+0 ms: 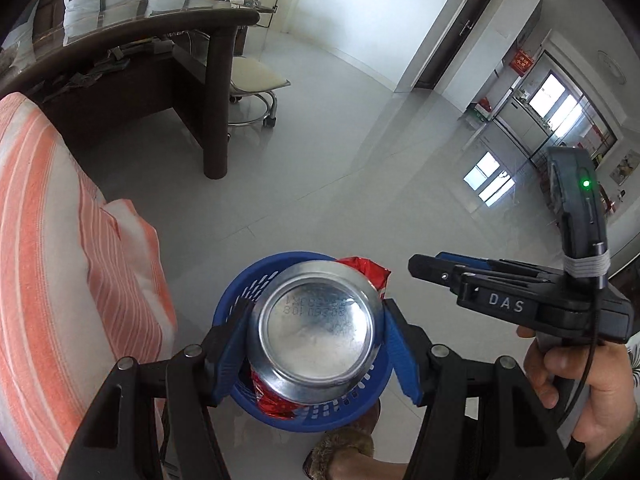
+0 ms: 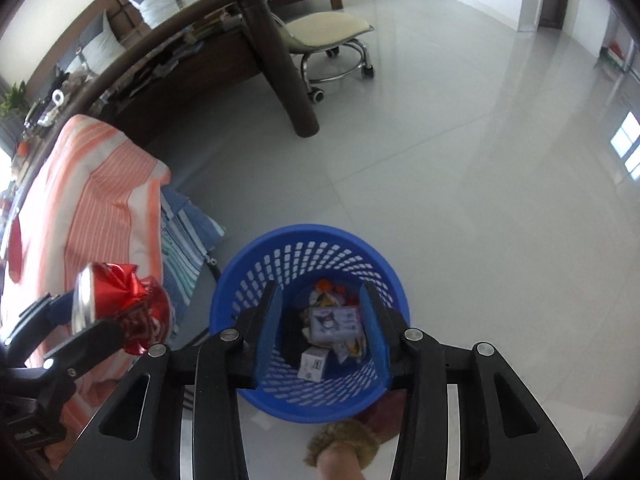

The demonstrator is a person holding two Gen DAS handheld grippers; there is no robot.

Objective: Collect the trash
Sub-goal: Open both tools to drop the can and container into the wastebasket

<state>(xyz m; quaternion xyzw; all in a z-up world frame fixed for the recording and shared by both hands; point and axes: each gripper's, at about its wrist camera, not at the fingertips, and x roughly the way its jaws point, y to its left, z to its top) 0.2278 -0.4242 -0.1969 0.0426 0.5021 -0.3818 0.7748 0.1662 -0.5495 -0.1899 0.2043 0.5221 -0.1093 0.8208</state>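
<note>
Striped cover (image 2: 100, 200): an orange and white cloth lies over furniture at the left side, just beside the basket.
Dark table (image 2: 192, 32): it stands behind the cover, with a thick round leg (image 2: 294, 92) on the pale floor (image 2: 460, 200); small things lie on its lower shelf, too small to tell.
Left gripper (image 1: 314, 336): its blue pads press on both sides of a crushed can, so it is holding the can.
Can (image 1: 316, 332): red and silver, dented, with the silver bottom turned to the left camera; it hangs above the basket opening.
Blue basket (image 2: 256, 280): a round plastic basket with holes in the wall; it stands on the floor, with small boxes and wrappers (image 2: 334, 324) already inside.
Right gripper (image 2: 322, 332): it points down over the basket; the jaws stand partly apart with nothing between them.
Rolling stool (image 2: 332, 36): cream seat, chrome base, behind the table leg.
Person: a hand (image 1: 580, 384) grasps the right gripper's handle; a furry slipper (image 2: 344, 444) is beside the basket.
</note>
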